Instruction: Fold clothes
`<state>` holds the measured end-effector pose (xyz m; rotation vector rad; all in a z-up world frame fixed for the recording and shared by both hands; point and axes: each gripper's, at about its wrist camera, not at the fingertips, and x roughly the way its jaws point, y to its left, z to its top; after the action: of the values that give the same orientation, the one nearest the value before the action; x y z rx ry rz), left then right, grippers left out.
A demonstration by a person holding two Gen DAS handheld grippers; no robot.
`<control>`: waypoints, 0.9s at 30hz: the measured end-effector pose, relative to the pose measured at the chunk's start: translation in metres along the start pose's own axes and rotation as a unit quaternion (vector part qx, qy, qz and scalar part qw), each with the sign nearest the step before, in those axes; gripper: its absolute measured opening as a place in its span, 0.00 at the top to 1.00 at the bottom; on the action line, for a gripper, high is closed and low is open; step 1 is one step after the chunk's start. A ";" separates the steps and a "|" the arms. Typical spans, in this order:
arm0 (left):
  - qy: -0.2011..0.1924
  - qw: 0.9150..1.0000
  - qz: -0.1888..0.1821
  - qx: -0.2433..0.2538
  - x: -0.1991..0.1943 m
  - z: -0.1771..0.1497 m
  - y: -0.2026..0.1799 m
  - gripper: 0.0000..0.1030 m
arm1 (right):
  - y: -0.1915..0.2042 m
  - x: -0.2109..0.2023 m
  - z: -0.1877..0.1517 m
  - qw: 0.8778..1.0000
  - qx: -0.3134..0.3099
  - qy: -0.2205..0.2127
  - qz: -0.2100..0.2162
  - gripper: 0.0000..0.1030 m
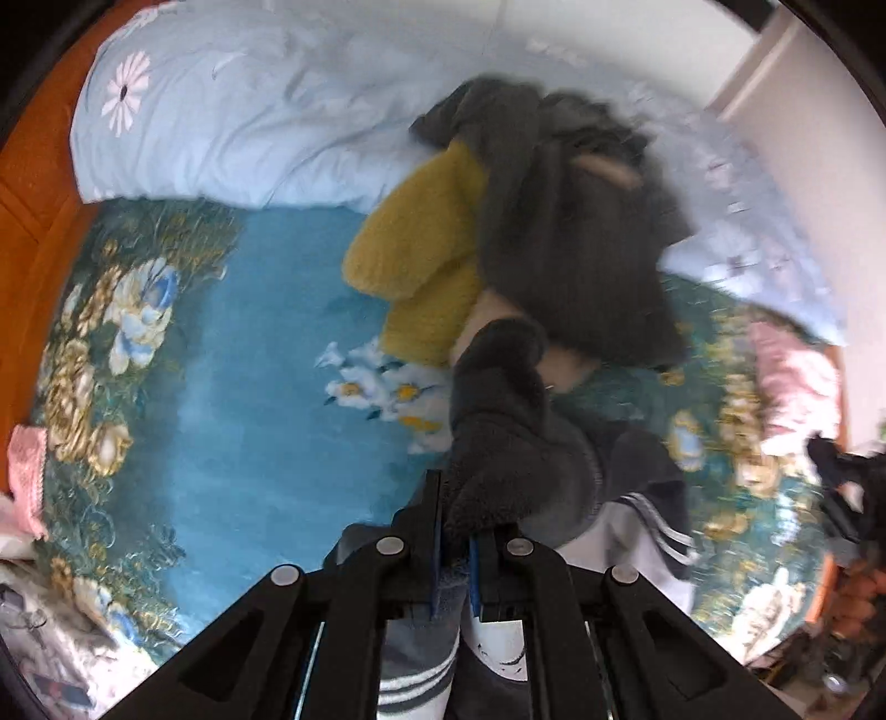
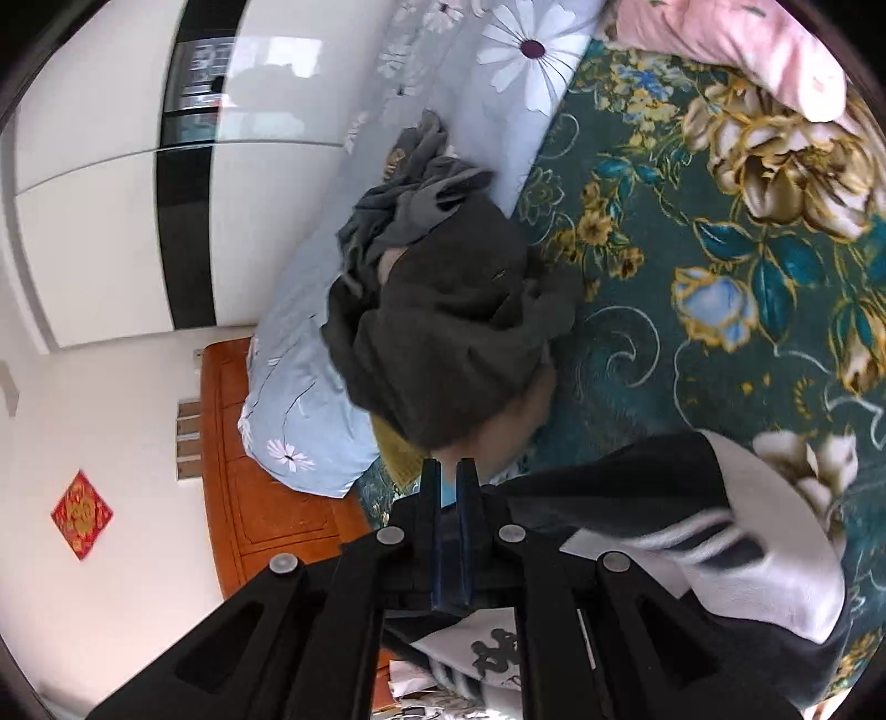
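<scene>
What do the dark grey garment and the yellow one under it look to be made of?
Dark grey garment: looks like fleece, with a matte, fuzzy nap where the left gripper pinches it. Yellow garment: probably a knit, with a ribbed, nubby surface, though blur leaves it uncertain.

You face a bed [image 1: 266, 343] spread with a teal floral cover. A pale blue daisy-print duvet [image 1: 238, 111] is bunched along its far side. Beside the duvet lies a heap of dark grey garments [image 1: 576, 232], partly over a mustard-yellow knit [image 1: 421, 243]. Nearest you on the cover rests a black-and-white striped garment [image 2: 720, 531]. A pink quilt [image 2: 736, 44] sits at one corner, and an orange wooden headboard [image 2: 260, 471] edges the bed.
</scene>
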<state>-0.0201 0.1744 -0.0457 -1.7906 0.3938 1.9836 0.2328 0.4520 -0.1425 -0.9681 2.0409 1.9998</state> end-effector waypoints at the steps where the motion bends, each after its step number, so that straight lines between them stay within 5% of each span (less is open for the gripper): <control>1: 0.020 1.000 0.005 -0.016 0.015 0.003 0.006 0.92 | 0.000 0.005 0.004 1.000 -0.004 0.007 -0.006 0.93; 6: 0.070 0.991 -0.034 -0.105 0.041 0.000 0.047 0.82 | -0.014 0.024 -0.005 0.997 -0.027 0.055 -0.047 0.93; 8: 0.058 0.990 -0.057 -0.119 0.033 -0.007 0.062 0.63 | -0.021 0.027 -0.013 0.996 -0.026 0.065 -0.062 0.92; 11: 0.029 0.986 -0.082 -0.145 0.016 -0.022 0.090 0.48 | -0.027 0.028 -0.023 0.995 -0.023 0.067 -0.075 0.91; 16: 0.037 0.973 -0.098 -0.207 0.032 -0.074 0.151 0.44 | -0.016 0.022 -0.053 0.994 -0.028 0.056 -0.089 0.75; 23: 0.172 0.932 -0.184 -0.261 0.126 -0.154 0.193 0.43 | 0.004 0.011 -0.130 0.992 -0.030 0.026 -0.118 0.67; 27: 0.189 0.939 -0.198 -0.209 0.154 -0.155 0.188 0.43 | 0.008 0.001 -0.180 0.988 -0.015 -0.003 -0.153 0.67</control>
<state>0.0102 -0.0437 -0.2319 -2.3025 -0.2914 1.5125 0.2886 0.2832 -0.1154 -1.1955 1.7380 1.8723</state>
